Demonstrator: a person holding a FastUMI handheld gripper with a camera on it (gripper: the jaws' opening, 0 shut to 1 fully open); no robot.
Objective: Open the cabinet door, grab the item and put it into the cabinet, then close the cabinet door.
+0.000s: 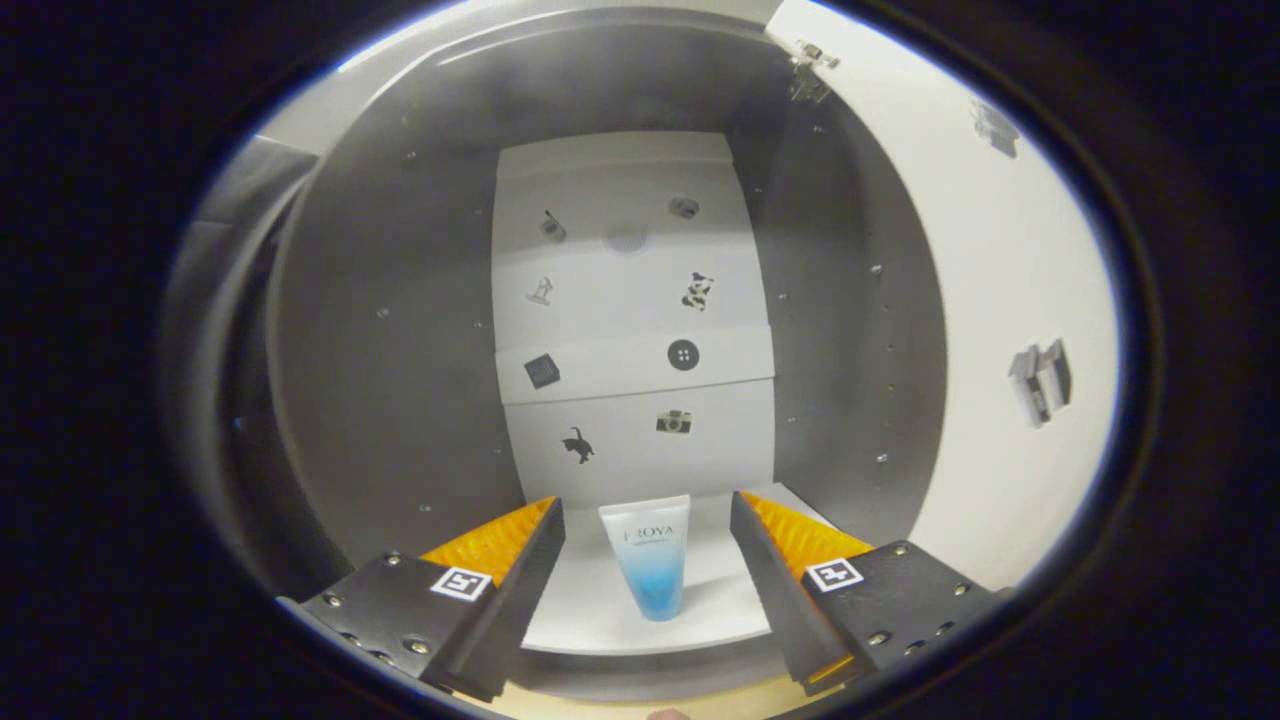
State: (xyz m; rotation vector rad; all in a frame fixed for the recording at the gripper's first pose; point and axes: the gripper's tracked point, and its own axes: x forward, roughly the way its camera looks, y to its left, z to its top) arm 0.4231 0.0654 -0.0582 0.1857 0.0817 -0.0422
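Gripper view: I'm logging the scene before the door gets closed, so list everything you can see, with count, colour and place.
Tube: one, white fading to blue at its lower end, standing on the cabinet floor, between the fingers but untouched.
Cabinet: one, grey side walls, white floor, open in front of the tool.
Back panel: one, white, behind the tube.
Stickers: eight small dark pictures, on the back panel.
Door: one, white, swung open beside the cabinet, with a hinge at its top.
Tool: one, fingers spread open either side of the tube.
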